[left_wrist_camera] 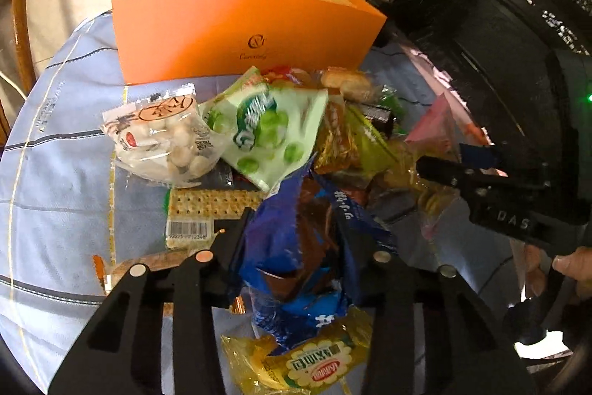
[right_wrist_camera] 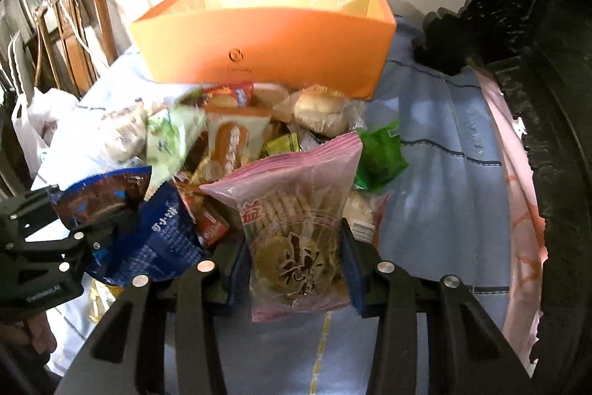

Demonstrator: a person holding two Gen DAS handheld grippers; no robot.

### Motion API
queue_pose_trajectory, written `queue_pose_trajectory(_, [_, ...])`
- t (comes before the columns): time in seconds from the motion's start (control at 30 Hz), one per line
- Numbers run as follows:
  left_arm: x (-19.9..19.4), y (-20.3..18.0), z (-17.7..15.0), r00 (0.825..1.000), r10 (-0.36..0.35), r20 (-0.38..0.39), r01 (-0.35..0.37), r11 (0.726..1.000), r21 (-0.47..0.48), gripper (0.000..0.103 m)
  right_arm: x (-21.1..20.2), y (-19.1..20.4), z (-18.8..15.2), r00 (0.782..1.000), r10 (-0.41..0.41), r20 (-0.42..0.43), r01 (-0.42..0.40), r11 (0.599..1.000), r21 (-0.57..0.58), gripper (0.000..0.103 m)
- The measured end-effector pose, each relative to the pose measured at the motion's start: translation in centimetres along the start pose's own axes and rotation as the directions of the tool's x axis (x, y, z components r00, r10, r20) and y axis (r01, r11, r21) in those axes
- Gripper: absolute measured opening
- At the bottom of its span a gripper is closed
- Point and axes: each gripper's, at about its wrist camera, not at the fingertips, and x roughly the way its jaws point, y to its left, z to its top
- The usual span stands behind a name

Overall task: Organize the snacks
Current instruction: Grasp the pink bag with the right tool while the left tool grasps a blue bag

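- Here the left tongs (left_wrist_camera: 296, 239) are clamped on a crumpled blue bag (left_wrist_camera: 296, 247), low centre of the left view.
- The right tongs (right_wrist_camera: 292, 265) grip a pink cracker bag (right_wrist_camera: 296, 210), lower centre of the right view.
- The snack pile (left_wrist_camera: 281, 136) lies mid-frame on the blue cloth (left_wrist_camera: 55, 173); the orange box (left_wrist_camera: 240, 28) stands open just behind it, upper centre.
- To do it well, I judge: lift each bag clear of the heap before carrying, so neighbours are not dragged.
- Raise both above the box's near wall, then release inside.
- Open room lies right of the pile; dark carved furniture (right_wrist_camera: 518, 24) crowds the right edge.
- The two tongs sit close together; keep them apart.
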Motion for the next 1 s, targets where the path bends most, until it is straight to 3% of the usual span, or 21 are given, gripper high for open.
queue_pose_trajectory(0.17, [-0.3,1.2,-0.9,1.0,-0.001,-0.027,0.001,1.0,-0.009,0.041,-0.7,0.1,-0.5,1.0,0.015,-0.015,-0.015,1.0,0.0,0.043])
queue_pose_trajectory(0.23, [-0.3,1.7,-1.3,1.0,0.026,-0.015,-0.027,0.999,-0.032,0.064,-0.6,0.3,-0.8,0.999,0.02,-0.026,-0.02,1.0,-0.003,0.043])
queue_pose_trajectory(0.27, [-0.6,1.9,-1.4,0.999,0.033,-0.003,-0.033,0.998,-0.044,0.087,-0.6,0.4,-1.0,0.999,0.019,-0.027,-0.019,1.0,-0.004,0.043])
queue_pose_trajectory(0.3, [-1.3,2.2,-1.6,0.999,0.042,0.032,-0.04,0.997,-0.065,0.095,-0.6,0.5,-1.1,0.999,0.02,-0.029,-0.021,1.0,-0.006,0.043])
queue_pose_trajectory(0.37, [-1.9,2.5,-1.6,0.998,0.036,0.051,-0.031,0.996,-0.089,0.096,-0.6,0.6,-1.2,0.999,0.021,-0.028,-0.021,1.0,-0.011,0.043])
queue_pose_trajectory(0.47, [-1.9,3.7,-2.0,0.999,0.05,0.02,-0.047,0.991,-0.127,0.096,-0.8,0.9,-1.2,0.999,0.022,-0.028,-0.022,1.0,-0.014,0.043])
queue_pose_trajectory(0.6, [-1.6,6.3,-3.0,0.999,0.042,-0.014,-0.044,0.967,-0.251,0.093,-1.0,1.0,-1.1,1.0,0.022,-0.021,-0.022,1.0,-0.019,0.044])
queue_pose_trajectory(0.63, [-1.8,6.6,-3.4,0.999,0.045,-0.011,-0.046,0.968,-0.247,0.09,-1.0,1.0,-1.1,1.0,0.02,-0.021,-0.021,1.0,-0.019,0.044])
queue_pose_trajectory(0.73, [-1.6,5.9,-3.9,0.997,0.07,-0.014,-0.072,0.981,-0.181,0.063,-0.7,1.0,-1.3,0.999,0.015,-0.029,-0.016,1.0,-0.019,0.044])
queue_pose_trajectory(0.77, [-1.3,5.7,-3.9,0.999,0.031,-0.028,-0.036,0.984,-0.177,0.048,-0.7,1.0,-1.3,0.999,0.016,-0.031,-0.016,1.0,-0.019,0.044])
queue_pose_trajectory(1.0, [-2.3,4.8,-4.1,1.0,0.001,-0.011,-0.002,0.99,-0.138,0.042,-0.7,1.5,-1.1,0.999,0.022,-0.026,-0.023,0.999,-0.034,0.044])
